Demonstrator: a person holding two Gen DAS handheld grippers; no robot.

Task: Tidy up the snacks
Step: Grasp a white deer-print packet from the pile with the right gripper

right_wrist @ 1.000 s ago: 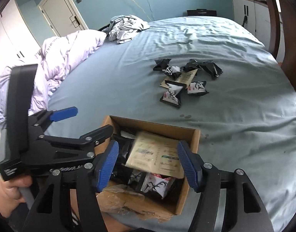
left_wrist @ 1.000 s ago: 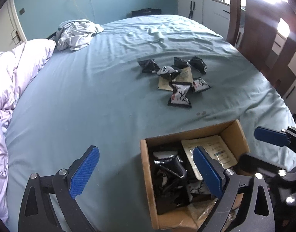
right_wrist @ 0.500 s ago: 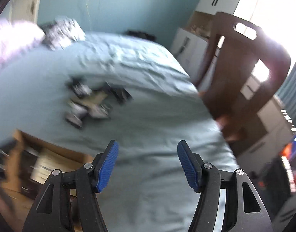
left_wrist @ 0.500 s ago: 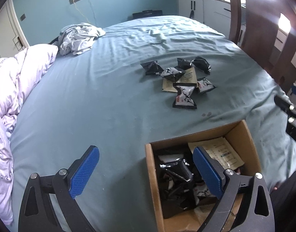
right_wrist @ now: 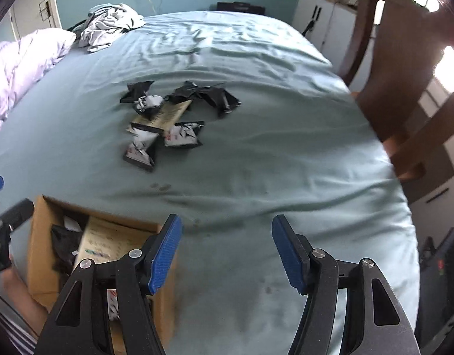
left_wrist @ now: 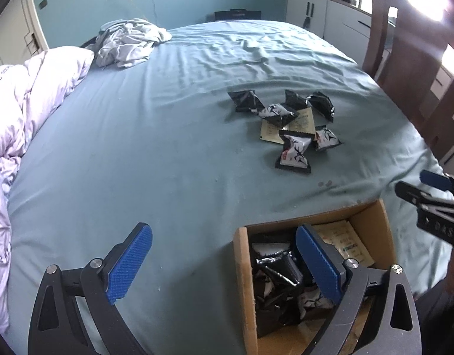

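Note:
Several black-and-white snack packets (left_wrist: pixel 295 151) and a beige sachet (left_wrist: pixel 299 124) lie in a loose pile on the blue bed sheet; the pile also shows in the right wrist view (right_wrist: pixel 164 121). An open cardboard box (left_wrist: pixel 244 281) at the near edge holds black packets and a beige sachet (left_wrist: pixel 345 245); the box also shows in the right wrist view (right_wrist: pixel 38 236). My left gripper (left_wrist: pixel 224 266) is open and empty, its right finger over the box. My right gripper (right_wrist: pixel 227 251) is open and empty above bare sheet, right of the box.
A lilac duvet (left_wrist: pixel 34 94) lies bunched at the left. Crumpled grey clothes (left_wrist: pixel 129 41) sit at the far side. A dark wooden chair (right_wrist: pixel 404 68) stands close at the bed's right edge, with white cabinets (left_wrist: pixel 324 14) behind.
My right gripper has left the box, where it hovered over the beige sachet, swung out to the right and come back to face the pile. The left gripper has barely moved.

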